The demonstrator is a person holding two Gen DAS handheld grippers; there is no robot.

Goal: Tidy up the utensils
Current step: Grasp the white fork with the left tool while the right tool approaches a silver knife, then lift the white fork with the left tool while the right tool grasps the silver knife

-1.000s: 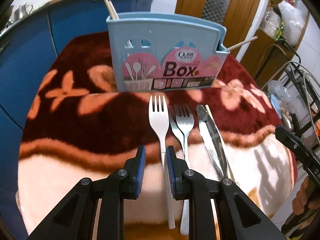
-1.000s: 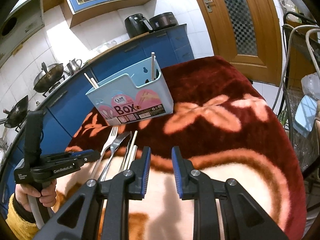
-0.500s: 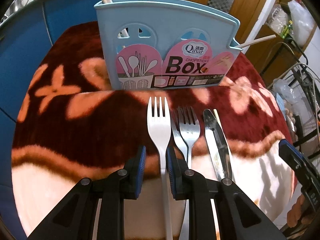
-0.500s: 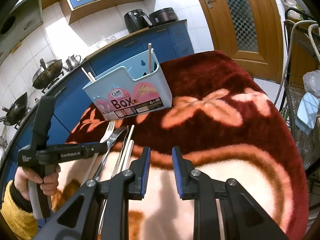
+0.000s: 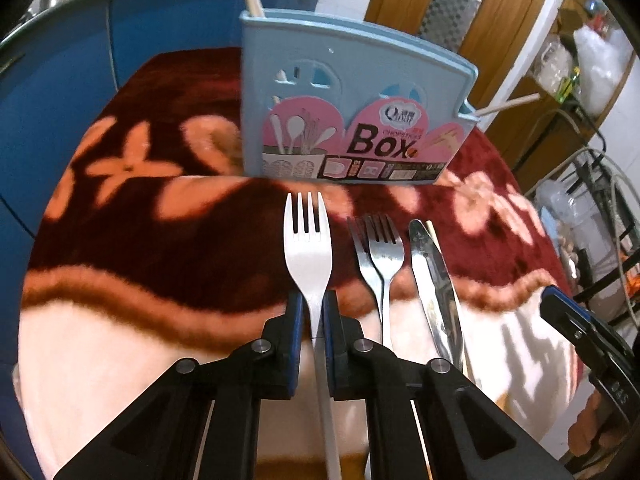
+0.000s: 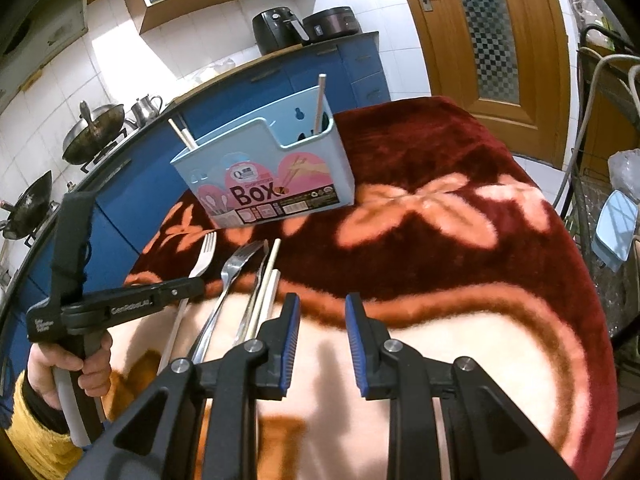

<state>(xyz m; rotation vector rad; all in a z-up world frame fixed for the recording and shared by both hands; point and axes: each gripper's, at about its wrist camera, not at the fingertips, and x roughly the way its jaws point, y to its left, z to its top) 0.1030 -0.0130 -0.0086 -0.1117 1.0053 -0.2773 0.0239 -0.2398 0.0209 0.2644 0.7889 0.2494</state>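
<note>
The left gripper [image 5: 312, 312] was seen closing on the neck of the white fork [image 5: 308, 248], its blue pads set against either side of the narrow part just below the fork's head, so that the fork was pinched between them. The fork lay flat on the red flowered blanket [image 5: 140, 240], tines pointed toward the box [image 5: 352, 120], its long handle running back beneath the gripper. In the right wrist view, the same gripper [image 6: 196, 286] was seen reaching in from the left, held by a hand [image 6: 72, 368] in a yellow sleeve [image 6: 36, 444].

Just beside the white fork, two metal forks [image 5: 380, 252] were laid one partly over the other, and next to them a knife [image 5: 432, 284] with a pale chopstick [image 5: 434, 240] along its far edge (only a sliver of it could be made out in the left view).

The light blue box stood upright on the blanket beyond the row of cutlery, well apart from the fork tips. Chopsticks [image 6: 320, 104] were seen standing in its end compartment, and others [image 6: 182, 134] at its opposite end.

The right gripper [image 6: 322, 344] was held over a pale part of the blanket, near the knife, with its jaws parted a little and nothing between them.
</note>
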